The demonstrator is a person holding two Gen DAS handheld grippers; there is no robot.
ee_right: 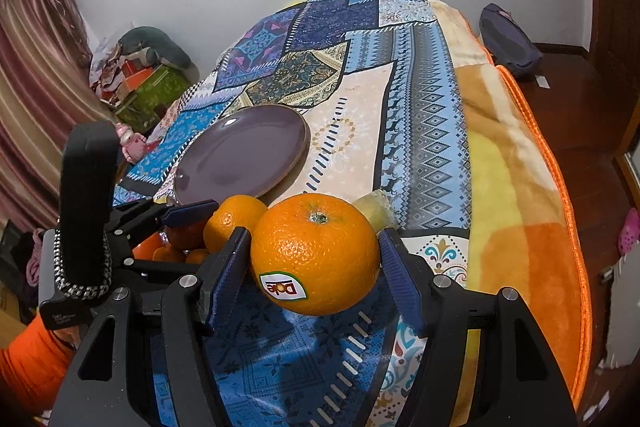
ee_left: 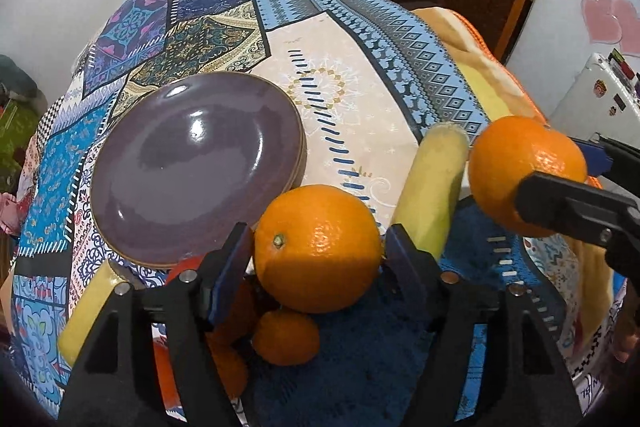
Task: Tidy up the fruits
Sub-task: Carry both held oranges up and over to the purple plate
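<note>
My left gripper (ee_left: 318,247) is shut on a large orange (ee_left: 318,249), held above a pile of smaller oranges (ee_left: 286,337). My right gripper (ee_right: 314,253) is shut on a stickered orange (ee_right: 314,253); it also shows in the left wrist view (ee_left: 526,173) at the right. A purple plate (ee_left: 196,171) lies empty on the patterned cloth, also seen in the right wrist view (ee_right: 244,155). A yellow-green fruit (ee_left: 434,183) lies between the two held oranges. The left gripper (ee_right: 192,213) appears in the right wrist view beside its orange (ee_right: 234,221).
The patterned cloth (ee_left: 360,87) covers a bed over a yellow-orange blanket (ee_right: 520,187). A yellow object (ee_left: 86,311) lies at the lower left. A white appliance (ee_left: 600,95) stands right. Clutter (ee_right: 136,79) sits by the curtain at the left.
</note>
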